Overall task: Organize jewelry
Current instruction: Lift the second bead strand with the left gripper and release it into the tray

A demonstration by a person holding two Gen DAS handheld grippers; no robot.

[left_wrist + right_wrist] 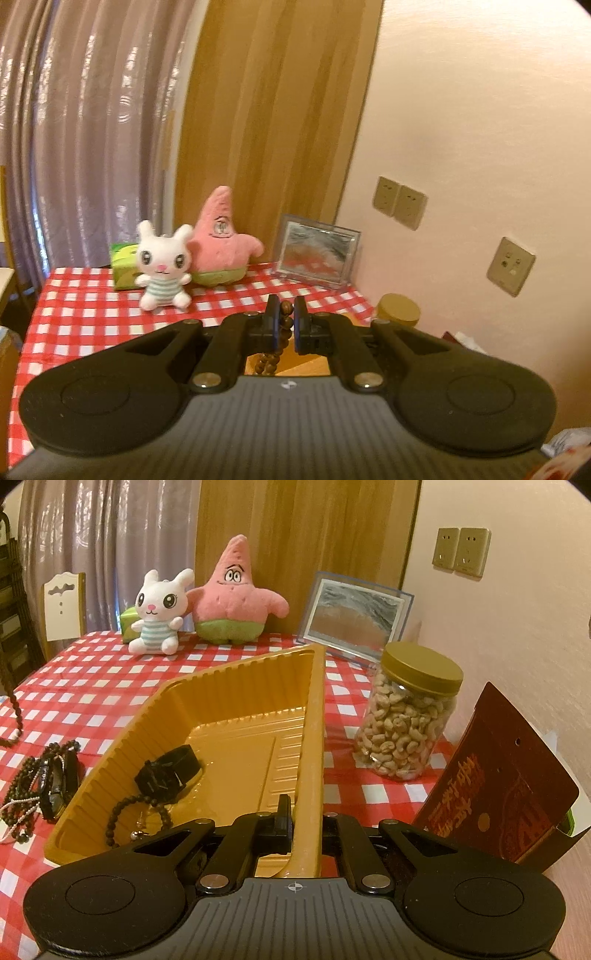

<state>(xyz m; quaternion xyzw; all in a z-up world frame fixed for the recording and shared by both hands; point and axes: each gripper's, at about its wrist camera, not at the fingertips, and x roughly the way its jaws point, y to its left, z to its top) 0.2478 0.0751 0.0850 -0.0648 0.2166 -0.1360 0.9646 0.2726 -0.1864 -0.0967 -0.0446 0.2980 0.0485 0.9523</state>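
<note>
In the left wrist view my left gripper (286,314) is shut on a string of brown wooden beads (285,320), held above the checked table. More of its beads hang below the pads (267,363). In the right wrist view my right gripper (304,806) is shut on the right wall of a gold plastic tray (314,720); the wall hides the right finger. A black watch (168,773) and a dark bead bracelet (136,819) lie in the tray. Several more bracelets and a watch lie in a pile (40,786) left of the tray. At the far left edge hangs a bead strand (14,701).
A white bunny plush (157,614), a pink starfish plush (232,598) and a picture frame (356,614) stand at the table's far side. A jar of cashews (406,720) and a dark red packet (498,786) sit right of the tray, near the wall. A chair (62,605) stands far left.
</note>
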